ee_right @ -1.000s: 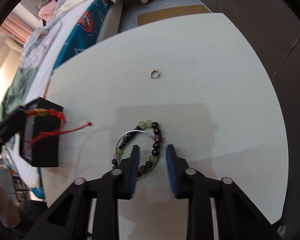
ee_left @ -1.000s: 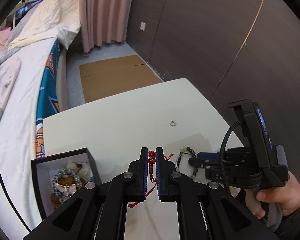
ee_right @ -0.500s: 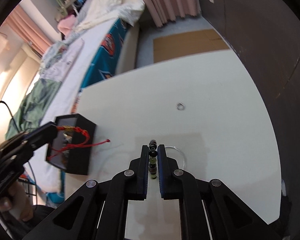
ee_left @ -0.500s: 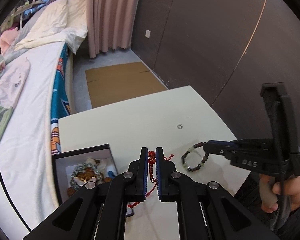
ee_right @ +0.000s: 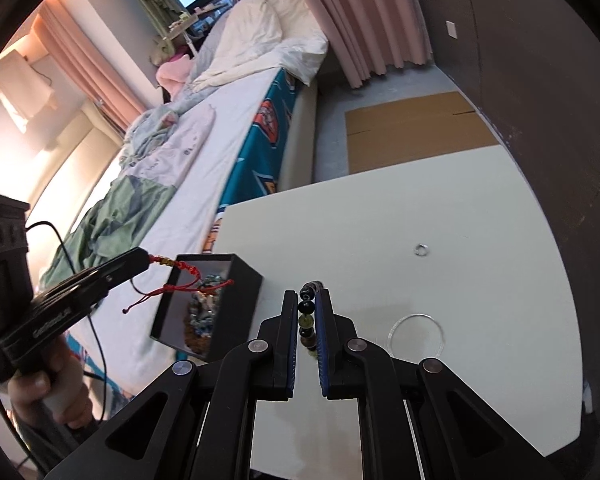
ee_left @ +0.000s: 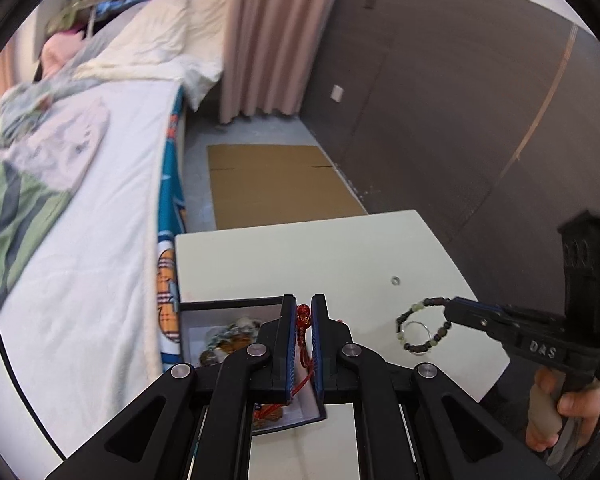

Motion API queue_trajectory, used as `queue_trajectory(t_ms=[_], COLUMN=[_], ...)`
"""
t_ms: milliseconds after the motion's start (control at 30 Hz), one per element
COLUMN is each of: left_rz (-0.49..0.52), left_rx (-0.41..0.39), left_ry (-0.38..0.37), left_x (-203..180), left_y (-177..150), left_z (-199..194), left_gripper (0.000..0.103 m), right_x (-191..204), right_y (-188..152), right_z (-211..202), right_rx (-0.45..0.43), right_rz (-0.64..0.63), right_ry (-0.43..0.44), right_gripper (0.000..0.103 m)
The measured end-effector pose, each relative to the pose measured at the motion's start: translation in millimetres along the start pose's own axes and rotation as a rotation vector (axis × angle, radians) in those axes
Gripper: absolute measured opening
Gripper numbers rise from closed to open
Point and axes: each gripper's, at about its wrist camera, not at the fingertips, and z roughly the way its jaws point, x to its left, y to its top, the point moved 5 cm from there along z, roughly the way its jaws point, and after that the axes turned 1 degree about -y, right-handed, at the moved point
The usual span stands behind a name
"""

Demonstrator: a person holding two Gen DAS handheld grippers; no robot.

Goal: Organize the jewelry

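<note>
My left gripper [ee_left: 304, 312] is shut on a red cord bracelet [ee_left: 302, 320] and holds it over the open black jewelry box [ee_left: 236, 304], which has several pieces inside. In the right wrist view the red bracelet [ee_right: 180, 270] hangs at the box's [ee_right: 236, 284] near-left rim. My right gripper [ee_right: 308, 304] is shut on a dark and green bead bracelet [ee_right: 306, 312], lifted above the white table [ee_right: 480, 240]. The bead bracelet [ee_left: 420, 328] dangles from it in the left wrist view.
A small metal ring [ee_right: 421, 249] lies on the table's far right. A clear thin bangle [ee_right: 416, 334] lies on the table by my right gripper. A bed [ee_right: 220, 140] runs along the table's left edge; a dark wall stands at right.
My right gripper shut on the bead bracelet and lifted it off the table, leaving the clear bangle. My left gripper rose and moved over the box with the red bracelet.
</note>
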Motion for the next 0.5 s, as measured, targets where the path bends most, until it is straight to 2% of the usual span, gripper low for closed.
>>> queue_trajectory(t_ms=[67, 233, 267, 300, 333, 367, 400, 500], left_rz=[-0.037, -0.107, -0.114, -0.121, -0.131, -0.139, -0.144, -0.143], left_rx=[0.007, 0.052, 0.053, 0.053, 0.047, 0.028, 0.002, -0.029], left_ry=[0.01, -0.031, -0.039, -0.044, -0.046, -0.046, -0.043, -0.034], left_x=[9, 24, 25, 26, 28, 29, 30, 31], left_y=[0, -1, -1, -1, 0, 2, 3, 8], left_z=[2, 10, 9, 9, 7, 3, -1, -11], left_gripper=[0.007, 0.01, 0.016, 0.033, 0.044, 0.066, 0.077, 0.078], right_x=[4, 12, 15, 16, 20, 24, 28, 43], right_y=[0, 1, 1, 0, 1, 1, 2, 4], right_z=[1, 6, 7, 7, 8, 9, 9, 8], right_rx=[0.0, 0.003, 0.005, 0.007, 0.007, 0.006, 0.003, -0.012], right_rz=[-0.005, -0.012, -0.014, -0.016, -0.02, -0.027, -0.034, -0.052], right_ry=[0.008, 0.03, 0.04, 0.05, 0.059, 0.07, 0.079, 0.117], right_gripper=[0.01, 0.01, 0.01, 0.01, 0.01, 0.01, 0.01, 0.01])
